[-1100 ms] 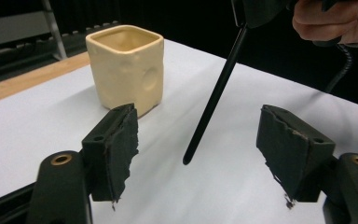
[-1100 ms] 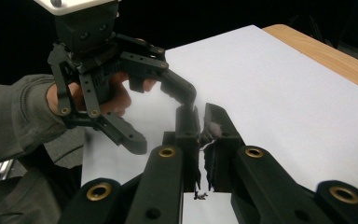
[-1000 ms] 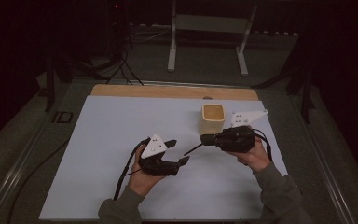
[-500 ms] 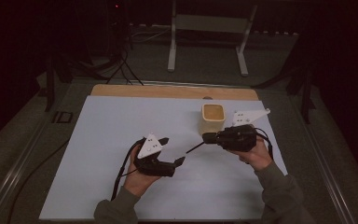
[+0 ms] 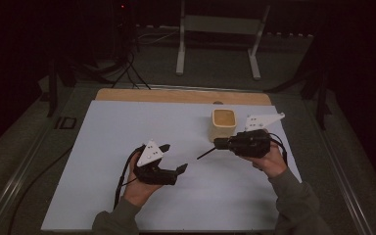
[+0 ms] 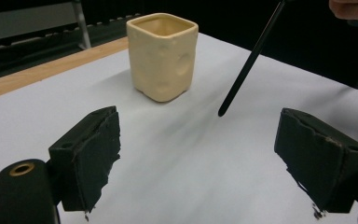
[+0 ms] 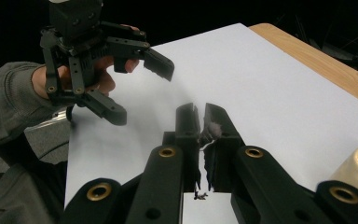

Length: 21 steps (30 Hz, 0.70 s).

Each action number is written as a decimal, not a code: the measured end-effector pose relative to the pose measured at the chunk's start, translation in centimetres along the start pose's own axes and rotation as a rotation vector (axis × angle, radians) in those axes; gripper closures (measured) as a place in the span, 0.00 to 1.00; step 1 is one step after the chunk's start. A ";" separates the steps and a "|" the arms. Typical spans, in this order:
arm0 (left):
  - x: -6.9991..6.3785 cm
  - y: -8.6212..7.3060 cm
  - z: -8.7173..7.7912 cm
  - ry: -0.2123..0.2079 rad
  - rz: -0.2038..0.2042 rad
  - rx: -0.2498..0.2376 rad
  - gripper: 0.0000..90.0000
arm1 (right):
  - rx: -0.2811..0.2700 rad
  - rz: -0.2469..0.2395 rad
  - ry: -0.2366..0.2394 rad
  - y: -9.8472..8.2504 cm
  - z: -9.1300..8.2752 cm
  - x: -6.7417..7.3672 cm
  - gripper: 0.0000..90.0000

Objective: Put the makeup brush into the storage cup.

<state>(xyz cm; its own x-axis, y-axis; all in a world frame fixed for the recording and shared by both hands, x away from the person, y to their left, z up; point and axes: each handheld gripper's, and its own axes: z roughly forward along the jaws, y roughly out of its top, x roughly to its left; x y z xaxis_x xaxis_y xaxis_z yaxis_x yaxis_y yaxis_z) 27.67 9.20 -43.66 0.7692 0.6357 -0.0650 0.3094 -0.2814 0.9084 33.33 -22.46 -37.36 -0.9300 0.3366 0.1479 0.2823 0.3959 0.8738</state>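
A white sheet (image 5: 127,147) covers most of the table, with a strip of bare wood (image 5: 176,95) along its far edge. Near that far edge, toward the right, a cream square cup (image 5: 223,124) stands upright on the sheet; in the left gripper view it (image 6: 163,56) is upright and open at the top, well ahead of the black jaws. The left gripper (image 5: 174,157) hovers over the middle of the sheet, its jaws wide apart with only bare sheet between them, having just been opening. The right gripper (image 5: 217,143) sits just in front of the cup, its jaws pressed together on a thin black stick (image 5: 206,153) that slants down toward the sheet, its lower tip (image 6: 221,112) just above the sheet, beside the cup.
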 end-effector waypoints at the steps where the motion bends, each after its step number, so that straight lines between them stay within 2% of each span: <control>1: 0.0 0.0 -0.1 0.003 -0.003 -0.002 0.17 | 0.000 0.000 0.000 0.0 0.0 0.0 0.94; 21: 1.5 -0.8 -2.3 0.052 -0.021 -0.015 0.17 | 0.001 -0.003 -0.021 0.2 -0.3 -0.4 0.94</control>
<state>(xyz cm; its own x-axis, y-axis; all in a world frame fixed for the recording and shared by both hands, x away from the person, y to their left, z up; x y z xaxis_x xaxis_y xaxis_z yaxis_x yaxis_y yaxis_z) 27.27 12.01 -43.55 0.7321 0.6783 -0.0633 0.3166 -0.2565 0.9132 33.66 -22.72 -37.08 -0.9255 0.3535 0.1356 0.2799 0.3976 0.8738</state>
